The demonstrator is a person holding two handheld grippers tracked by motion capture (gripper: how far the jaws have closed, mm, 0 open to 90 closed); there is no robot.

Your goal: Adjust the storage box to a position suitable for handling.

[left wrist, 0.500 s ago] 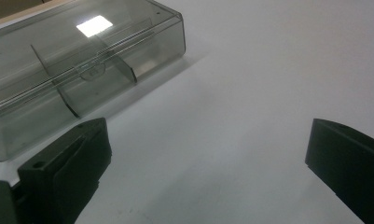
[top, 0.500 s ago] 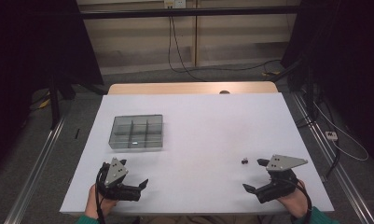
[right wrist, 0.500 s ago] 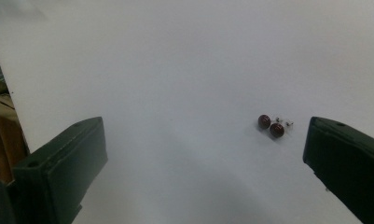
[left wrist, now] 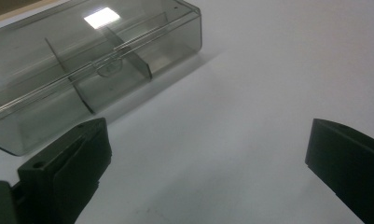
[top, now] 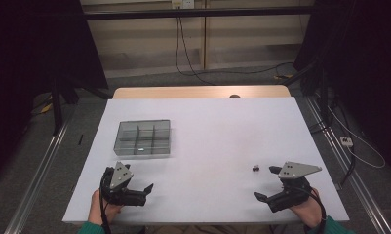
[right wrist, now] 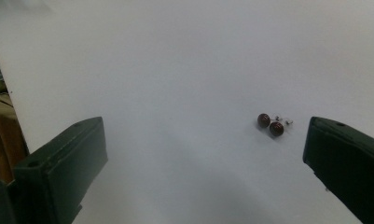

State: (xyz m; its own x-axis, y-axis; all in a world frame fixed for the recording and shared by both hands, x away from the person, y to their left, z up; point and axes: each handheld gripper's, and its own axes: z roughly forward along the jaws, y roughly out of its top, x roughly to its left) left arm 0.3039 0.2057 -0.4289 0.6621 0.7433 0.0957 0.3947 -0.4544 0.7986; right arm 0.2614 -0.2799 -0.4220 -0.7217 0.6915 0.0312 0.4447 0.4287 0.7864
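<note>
Little changed from half second ago: both claws sit at same spots by near edge, box and beads unmoved; work likely not begun.

Left claw (top: 134,192): jaws wide apart, empty, near-left corner.

Right claw (top: 268,183): jaws wide apart, empty, near-right corner.

Smoky clear plastic compartment box (top: 143,137): rectangular, thin dividers, glossy, left part of matte white surface (top: 217,126).

2 small dark-red round beads (right wrist: 270,124), touching, just beyond right claw.

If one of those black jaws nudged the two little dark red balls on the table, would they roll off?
Probably a short way only. The dark red balls look round and smooth, so they should skid on the bare white table. Each seems to carry a thin metal pin, which would likely stop a long roll. They look tiny, so probably light and easy to fumble.
</note>
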